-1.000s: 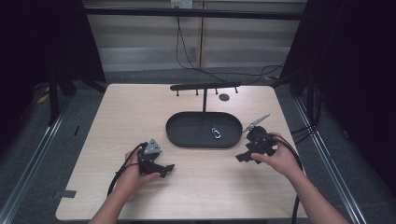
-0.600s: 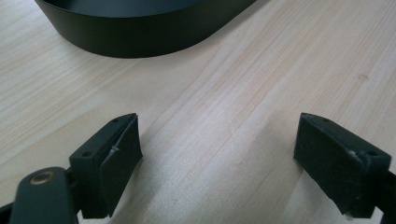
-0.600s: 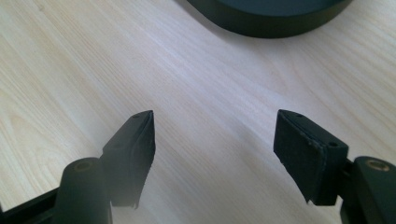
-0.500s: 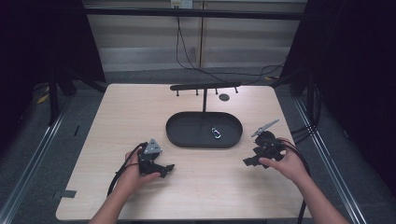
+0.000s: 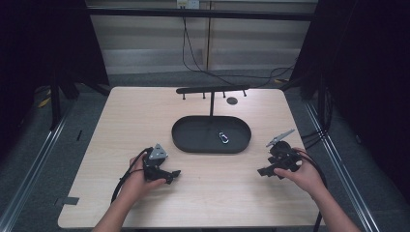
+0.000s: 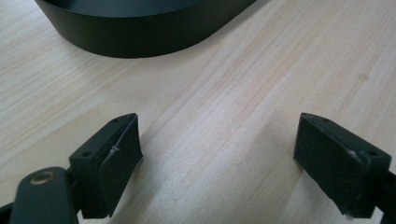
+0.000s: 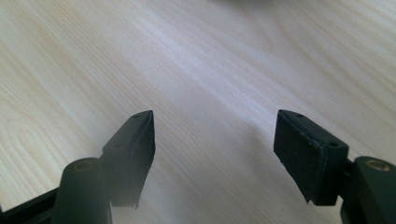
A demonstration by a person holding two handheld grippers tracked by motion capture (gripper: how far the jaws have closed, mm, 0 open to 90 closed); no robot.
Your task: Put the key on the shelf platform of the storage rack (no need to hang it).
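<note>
Pale wood makes up the one table [image 5: 121, 121], which stands on a grey floor with dark curtains at both sides and cables hanging down the back wall. On its left front part, the left gripper [image 5: 175, 175] rests low over the wood in the person's left hand [image 5: 138, 180], a grey three-cornered plate on top; in the left gripper view its two black jaws stand spread wide over bare wood, nothing between them, with the tray's wall just ahead. At mid-table lies one black oval tray [image 5: 188, 140], and in it a single small metal carabiner [image 5: 223, 138], right of the tray's middle. Behind the tray rises one black T-shaped rack [image 5: 212, 90] with four short pegs under its bar, and one small dark disc [image 5: 232, 100] lies beside it. At the right front, the right hand [image 5: 300, 175] holds the right gripper [image 5: 262, 171], apart from the tray; its two jaws are likewise spread over bare wood, gripping nothing.
</note>
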